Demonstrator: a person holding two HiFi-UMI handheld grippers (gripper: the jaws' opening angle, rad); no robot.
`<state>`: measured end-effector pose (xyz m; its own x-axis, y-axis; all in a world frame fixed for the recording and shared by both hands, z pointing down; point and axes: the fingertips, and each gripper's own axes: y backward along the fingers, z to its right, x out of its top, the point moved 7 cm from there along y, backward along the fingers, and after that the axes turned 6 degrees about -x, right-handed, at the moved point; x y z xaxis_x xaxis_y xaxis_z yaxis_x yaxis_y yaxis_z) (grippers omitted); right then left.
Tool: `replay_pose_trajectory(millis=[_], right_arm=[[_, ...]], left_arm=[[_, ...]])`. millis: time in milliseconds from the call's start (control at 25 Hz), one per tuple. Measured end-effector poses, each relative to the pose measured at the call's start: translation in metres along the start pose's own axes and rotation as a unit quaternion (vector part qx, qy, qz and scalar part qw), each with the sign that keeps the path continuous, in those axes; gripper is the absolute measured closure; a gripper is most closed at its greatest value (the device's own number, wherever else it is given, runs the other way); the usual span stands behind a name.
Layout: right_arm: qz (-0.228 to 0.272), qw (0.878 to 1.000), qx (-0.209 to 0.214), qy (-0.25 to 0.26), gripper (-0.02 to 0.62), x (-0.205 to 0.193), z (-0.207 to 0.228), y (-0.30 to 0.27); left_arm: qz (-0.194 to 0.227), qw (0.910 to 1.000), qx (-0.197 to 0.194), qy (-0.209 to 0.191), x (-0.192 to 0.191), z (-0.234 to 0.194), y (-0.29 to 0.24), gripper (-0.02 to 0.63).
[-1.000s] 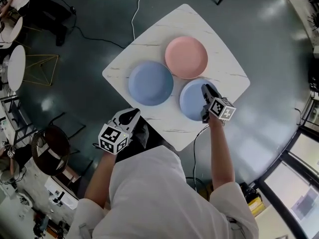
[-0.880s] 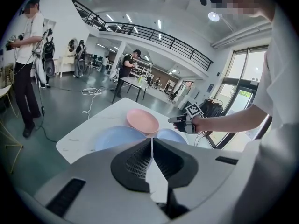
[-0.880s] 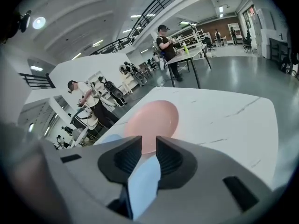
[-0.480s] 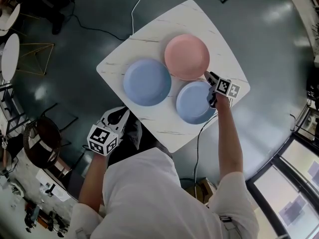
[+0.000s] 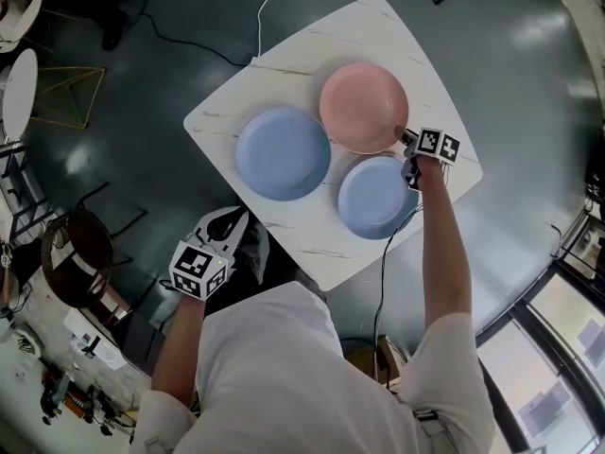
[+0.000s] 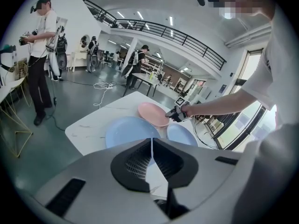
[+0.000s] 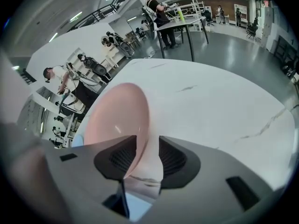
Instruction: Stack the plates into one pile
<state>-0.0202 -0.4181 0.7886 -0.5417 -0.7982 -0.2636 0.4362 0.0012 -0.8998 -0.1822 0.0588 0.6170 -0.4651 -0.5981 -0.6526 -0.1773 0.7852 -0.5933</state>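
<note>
Left claw [image 5: 234, 223] hangs nearest, off the table's near-left edge and well apart from all plates. Its jaws are together with nothing between them.

On the white marble table [image 5: 302, 64], three plates lie flat and single, so no pile is started. The near blue plate [image 5: 378, 197] sits near-right, the left blue plate [image 5: 282, 153] left of it, and the pink plate [image 5: 364, 107] furthest, just beside both blue ones.

Key relation: the right claw [image 7: 148, 146] is at the pink plate's near-right rim, pointing steeply down. Its jaws have just been opening and now stand wide apart. The rim sits in the gap between them, one jaw over the inside of the plate and one outside. The pads do not look pressed on it, so there is no grip yet.

From this claw the plate's body spreads to the left and far side. It is round, so there is no long axis to line up, only the rim edge running through the gap. The right hand is clearly the nearer one, and the near blue plate lies just on the near side of it.

Likely next step is closing on the rim and lifting. A thin rim held from one side may tip or slip.

Round the table is a dark glossy floor [image 5: 142, 112], with a white cable [image 5: 267, 12] trailing off at the far side. The room is a big open hall with an upper railing, other tables and people standing far off.
</note>
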Motion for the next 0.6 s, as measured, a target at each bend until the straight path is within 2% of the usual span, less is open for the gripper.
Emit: replay_pose_trajectory(millis=[120, 240, 280, 440, 600], right_arm=[[-0.025, 1.000, 0.012, -0.005, 0.436, 0.002, 0.001, -0.013], [-0.035, 0.999, 0.017, -0.024, 0.503, 0.002, 0.003, -0.016], [-0.033, 0.998, 0.024, -0.040, 0.541, 0.002, 0.004, -0.016], [-0.011, 0.993, 0.050, -0.106, 0.561, 0.002, 0.008, -0.014], [0.008, 0.991, 0.054, -0.123, 0.561, -0.001, 0.007, -0.006]], left_arm=[[-0.003, 1.0000, 0.007, 0.005, -0.003, -0.003, -0.004, 0.581], [-0.007, 0.9999, 0.014, 0.007, -0.006, -0.005, -0.003, 0.581], [-0.008, 0.9998, 0.016, 0.007, -0.008, -0.005, -0.002, 0.581], [-0.012, 0.9997, 0.020, 0.005, -0.012, -0.006, 0.001, 0.581], [-0.014, 0.9998, 0.017, -0.001, -0.010, -0.002, 0.001, 0.581]])
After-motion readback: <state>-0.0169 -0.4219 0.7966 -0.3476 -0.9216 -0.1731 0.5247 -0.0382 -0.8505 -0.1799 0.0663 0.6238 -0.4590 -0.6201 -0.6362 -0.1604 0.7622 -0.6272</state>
